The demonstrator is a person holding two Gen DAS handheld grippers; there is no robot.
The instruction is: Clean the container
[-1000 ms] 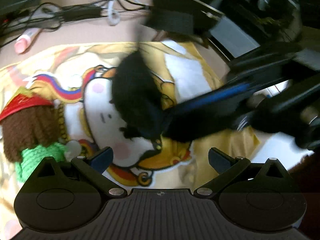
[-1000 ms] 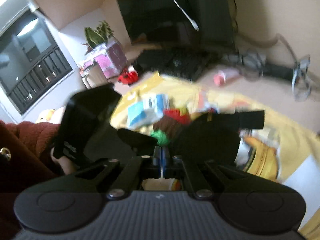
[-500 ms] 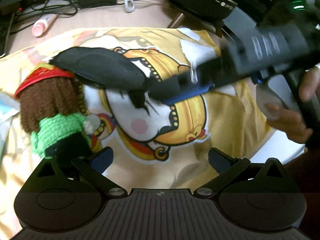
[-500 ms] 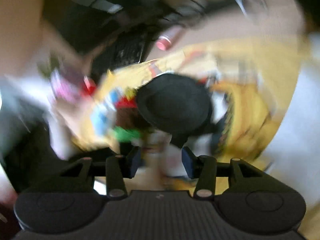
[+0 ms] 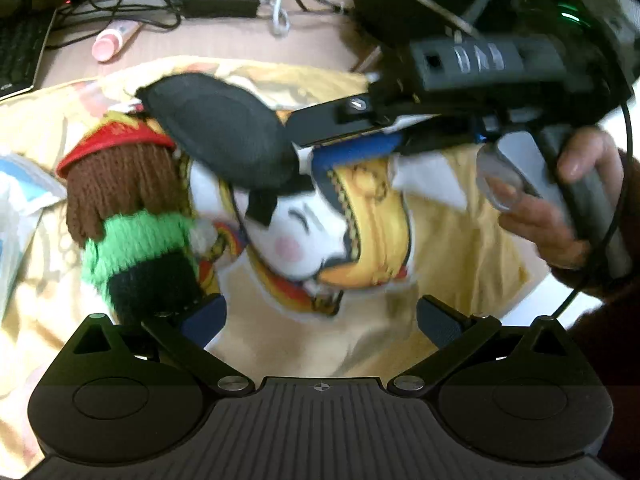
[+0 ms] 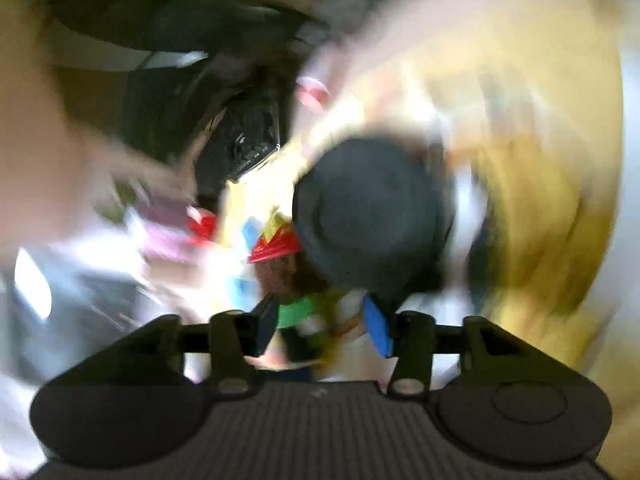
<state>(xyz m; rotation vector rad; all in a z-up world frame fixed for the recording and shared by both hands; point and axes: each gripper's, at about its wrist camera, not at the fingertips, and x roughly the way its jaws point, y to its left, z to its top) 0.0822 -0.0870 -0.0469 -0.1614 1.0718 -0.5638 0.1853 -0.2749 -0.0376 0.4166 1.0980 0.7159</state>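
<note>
A container (image 5: 132, 216) with a red rim and a knitted brown, green and black sleeve stands on a yellow cartoon cloth (image 5: 460, 248). My left gripper (image 5: 320, 316) is open just right of its base, empty. A round black cleaning pad (image 5: 224, 136) hovers tilted over the container's rim. My right gripper (image 5: 320, 140) reaches in from the right beside the pad. In the blurred right wrist view the right gripper (image 6: 324, 328) has its jaws apart, with the pad (image 6: 372, 216) and container (image 6: 280, 260) ahead. Whether the pad rests on a finger is unclear.
A pink tube (image 5: 114, 40), cables (image 5: 216, 0) and a keyboard (image 5: 20, 52) lie at the desk's back. A black device (image 5: 400, 12) stands at the back right. A blue-white pack (image 5: 16, 200) lies at the left. A hand (image 5: 560, 208) holds the right gripper's handle.
My right gripper went from shut to open. The black pad moved left to just above the container's rim. The left gripper drew closer to the container, still open.
</note>
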